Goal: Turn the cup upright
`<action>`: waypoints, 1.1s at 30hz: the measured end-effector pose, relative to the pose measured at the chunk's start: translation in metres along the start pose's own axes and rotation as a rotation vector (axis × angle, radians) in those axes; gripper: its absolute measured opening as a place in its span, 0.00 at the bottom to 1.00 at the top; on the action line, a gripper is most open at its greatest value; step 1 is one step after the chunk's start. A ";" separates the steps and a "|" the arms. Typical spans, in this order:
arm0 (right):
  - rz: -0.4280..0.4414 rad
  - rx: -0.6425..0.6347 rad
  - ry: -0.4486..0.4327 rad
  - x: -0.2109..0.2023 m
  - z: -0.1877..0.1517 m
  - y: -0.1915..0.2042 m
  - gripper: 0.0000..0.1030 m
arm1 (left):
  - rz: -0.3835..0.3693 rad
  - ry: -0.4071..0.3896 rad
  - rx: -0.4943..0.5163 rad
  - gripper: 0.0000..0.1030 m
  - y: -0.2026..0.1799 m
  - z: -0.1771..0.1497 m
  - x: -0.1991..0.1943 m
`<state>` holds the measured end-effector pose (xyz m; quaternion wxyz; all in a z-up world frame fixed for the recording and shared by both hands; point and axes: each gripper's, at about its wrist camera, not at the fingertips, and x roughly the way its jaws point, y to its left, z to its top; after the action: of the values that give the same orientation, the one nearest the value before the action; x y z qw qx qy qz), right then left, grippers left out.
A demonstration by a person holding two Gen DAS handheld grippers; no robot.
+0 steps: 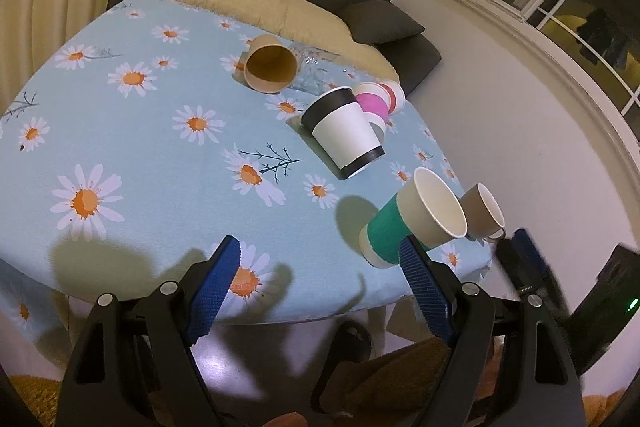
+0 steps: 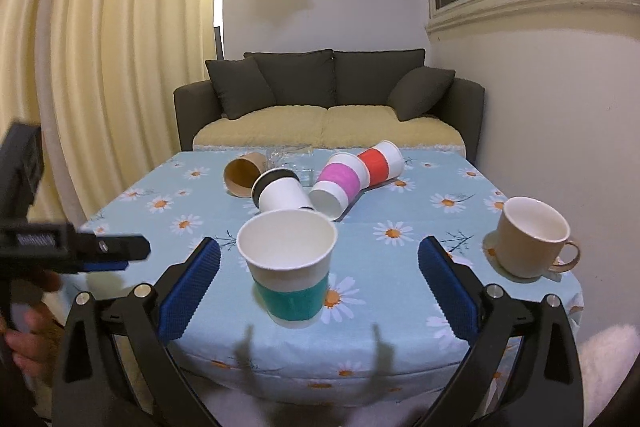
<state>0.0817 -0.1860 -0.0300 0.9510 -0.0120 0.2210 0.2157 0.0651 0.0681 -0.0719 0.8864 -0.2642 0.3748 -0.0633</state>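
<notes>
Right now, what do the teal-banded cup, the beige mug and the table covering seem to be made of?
Teal-banded cup: likely paper, matte white with a rolled rim and a ribbed teal sleeve.
Beige mug: probably glazed ceramic, judging by its thick wall, slight sheen and gold-looking handle.
Table covering: looks like woven fabric, matte daisy print draping over the edge.

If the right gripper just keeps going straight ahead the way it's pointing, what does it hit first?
Most likely the teal-banded cup, standing upright between the open fingers of the right gripper. Behind it lies the black-and-white cup on its side. Depth is hard to judge through the fisheye.
</notes>
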 end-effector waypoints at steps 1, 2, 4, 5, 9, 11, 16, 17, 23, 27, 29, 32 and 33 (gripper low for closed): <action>0.008 0.005 0.001 -0.005 0.006 -0.004 0.95 | 0.004 -0.004 0.013 0.78 -0.003 -0.001 -0.001; 0.023 0.008 0.006 -0.008 0.012 -0.007 0.95 | 0.009 -0.006 0.021 0.78 -0.005 -0.001 -0.002; 0.034 0.012 0.016 -0.014 0.021 -0.013 0.95 | 0.021 -0.014 0.047 0.78 -0.010 -0.002 -0.004; 0.046 0.003 0.020 -0.017 0.026 -0.018 0.95 | 0.024 -0.018 0.057 0.78 -0.012 -0.003 -0.005; 0.094 -0.042 0.007 -0.030 0.045 -0.032 0.95 | 0.055 -0.047 0.124 0.78 -0.024 -0.005 -0.010; 0.140 -0.059 0.014 -0.032 0.054 -0.042 0.95 | 0.065 -0.057 0.153 0.78 -0.029 -0.006 -0.011; 0.192 -0.143 -0.009 -0.033 0.055 -0.056 0.95 | 0.066 -0.070 0.191 0.78 -0.038 -0.008 -0.014; 0.194 -0.154 -0.009 -0.031 0.053 -0.061 0.95 | 0.071 -0.075 0.199 0.78 -0.039 -0.009 -0.015; 0.242 -0.114 0.048 -0.015 0.042 -0.082 0.95 | 0.074 -0.098 0.230 0.78 -0.045 -0.009 -0.023; 0.266 -0.085 0.070 -0.008 0.038 -0.089 0.95 | 0.096 -0.119 0.260 0.78 -0.047 -0.009 -0.029; 0.264 -0.085 0.061 -0.009 0.036 -0.088 0.95 | 0.107 -0.124 0.272 0.78 -0.048 -0.009 -0.031; 0.271 -0.097 0.065 -0.008 0.034 -0.083 0.95 | 0.111 -0.124 0.282 0.78 -0.048 -0.010 -0.033; 0.275 -0.101 0.067 -0.008 0.034 -0.082 0.95 | 0.114 -0.125 0.286 0.78 -0.048 -0.011 -0.033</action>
<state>0.1234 -0.2596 -0.0023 0.9029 -0.0365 0.2411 0.3541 0.0386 0.0331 -0.0328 0.9387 -0.1170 0.3204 -0.0491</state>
